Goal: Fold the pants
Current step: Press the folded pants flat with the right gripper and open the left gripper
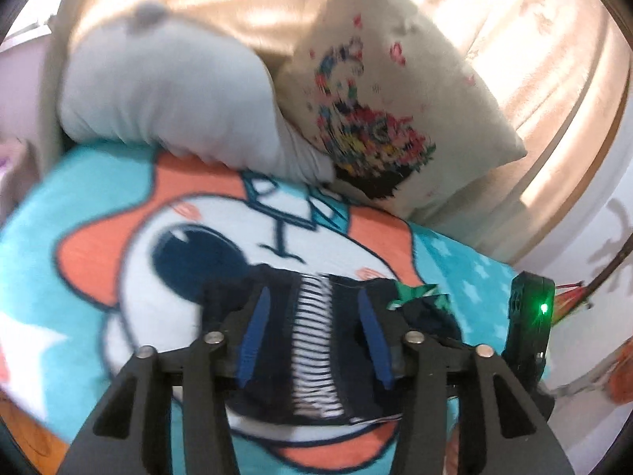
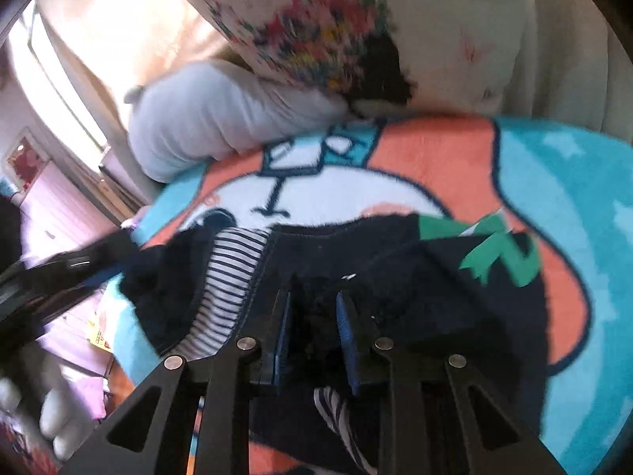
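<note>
On a bed spread with a cartoon blanket [image 1: 99,206], below a grey pillow [image 1: 166,95] and a printed cushion [image 1: 395,91], dark navy pants [image 2: 356,253] with a striped lining lie bunched near the middle. The left claw [image 1: 314,340] stands half open astride the striped band, gripping nothing. The right claw [image 2: 314,336] is narrower, dark cloth between its pads, grip uncertain; a partial pinch could slip and drag the crumpled pants askew.
</note>
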Available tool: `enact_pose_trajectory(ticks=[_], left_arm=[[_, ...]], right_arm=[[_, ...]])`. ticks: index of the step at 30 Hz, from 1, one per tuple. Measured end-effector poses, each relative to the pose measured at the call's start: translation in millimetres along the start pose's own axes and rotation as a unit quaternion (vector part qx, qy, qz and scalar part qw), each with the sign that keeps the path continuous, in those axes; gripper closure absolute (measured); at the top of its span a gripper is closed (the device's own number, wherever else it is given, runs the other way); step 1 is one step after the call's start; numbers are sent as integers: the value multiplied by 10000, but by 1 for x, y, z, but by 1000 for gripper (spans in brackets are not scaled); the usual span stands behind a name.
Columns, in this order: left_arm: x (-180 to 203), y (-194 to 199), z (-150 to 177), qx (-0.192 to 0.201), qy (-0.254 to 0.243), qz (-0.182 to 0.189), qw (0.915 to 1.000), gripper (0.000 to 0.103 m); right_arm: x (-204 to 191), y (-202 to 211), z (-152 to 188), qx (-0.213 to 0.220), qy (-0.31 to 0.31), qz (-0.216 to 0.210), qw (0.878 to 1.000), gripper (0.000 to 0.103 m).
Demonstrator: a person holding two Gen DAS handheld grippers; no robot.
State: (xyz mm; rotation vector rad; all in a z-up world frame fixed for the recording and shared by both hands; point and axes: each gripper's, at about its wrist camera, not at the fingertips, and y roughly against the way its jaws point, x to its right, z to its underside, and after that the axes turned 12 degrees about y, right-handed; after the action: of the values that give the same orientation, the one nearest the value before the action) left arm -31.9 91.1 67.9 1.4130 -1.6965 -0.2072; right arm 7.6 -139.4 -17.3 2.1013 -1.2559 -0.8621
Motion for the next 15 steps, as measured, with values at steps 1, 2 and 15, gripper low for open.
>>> enact_pose_trajectory(ticks=[1,2,15], left_arm=[[-3,5,2,72,-54,-48,9999,49],[-6,10,5,150,-89,-96,9998,47],[-32,55,9,560,-210,-1040,9928,46]], right_arm=[[-2,1,2,41,-17,25,10000,78],[-4,8,4,136,-47,36,9999,78],[-31,70,22,1244,-39,-162,9921,63]])
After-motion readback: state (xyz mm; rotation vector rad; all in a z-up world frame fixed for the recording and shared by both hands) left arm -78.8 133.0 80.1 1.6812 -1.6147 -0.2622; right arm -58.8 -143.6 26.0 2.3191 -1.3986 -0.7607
